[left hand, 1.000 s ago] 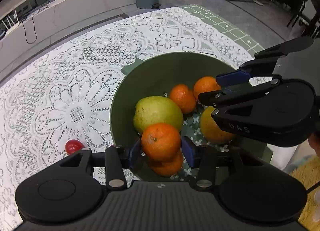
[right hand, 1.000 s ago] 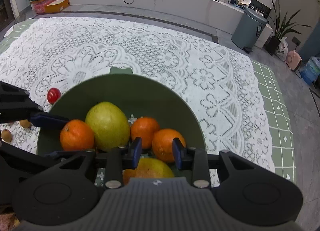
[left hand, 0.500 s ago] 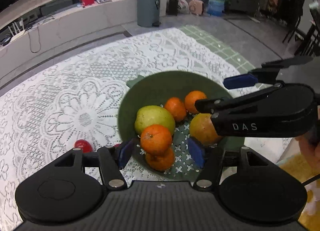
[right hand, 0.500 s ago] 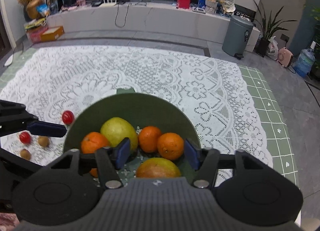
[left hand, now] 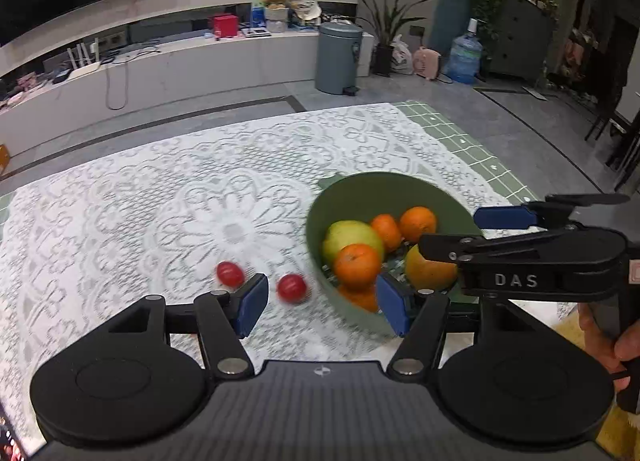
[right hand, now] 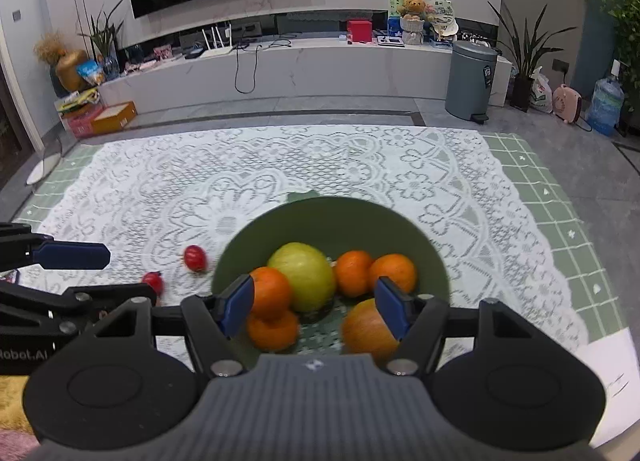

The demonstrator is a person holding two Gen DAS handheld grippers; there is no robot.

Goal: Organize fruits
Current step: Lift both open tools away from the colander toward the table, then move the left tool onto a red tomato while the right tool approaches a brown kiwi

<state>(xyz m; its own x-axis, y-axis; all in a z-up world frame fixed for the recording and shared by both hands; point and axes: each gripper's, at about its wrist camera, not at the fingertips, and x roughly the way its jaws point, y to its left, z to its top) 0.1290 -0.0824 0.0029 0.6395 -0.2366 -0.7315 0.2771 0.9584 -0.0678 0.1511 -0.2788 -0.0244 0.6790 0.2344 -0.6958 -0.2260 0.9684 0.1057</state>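
Observation:
A green bowl (left hand: 360,189) (right hand: 332,217) on the lace tablecloth holds several oranges (left hand: 357,265) (right hand: 270,293), a yellow-green pear (left hand: 348,235) (right hand: 306,275) and a larger yellow-orange fruit (left hand: 428,271) (right hand: 366,331). Two small red fruits (left hand: 292,288) (left hand: 230,274) lie on the cloth left of the bowl; they also show in the right wrist view (right hand: 195,257) (right hand: 153,281). My left gripper (left hand: 322,303) is open and empty above the bowl's left rim. My right gripper (right hand: 314,305) is open and empty above the bowl's near side, seen from the side in the left wrist view (left hand: 480,227).
The white lace cloth (right hand: 280,165) lies over a green checked table cover (right hand: 532,169) with its edge at the right. Beyond are grey floor, a long white bench, a grey bin (right hand: 472,77) and plants.
Both grippers opened wide and pulled up and back from the bowl. The left gripper let go of an orange, which now rests in the bowl, and shifted left.

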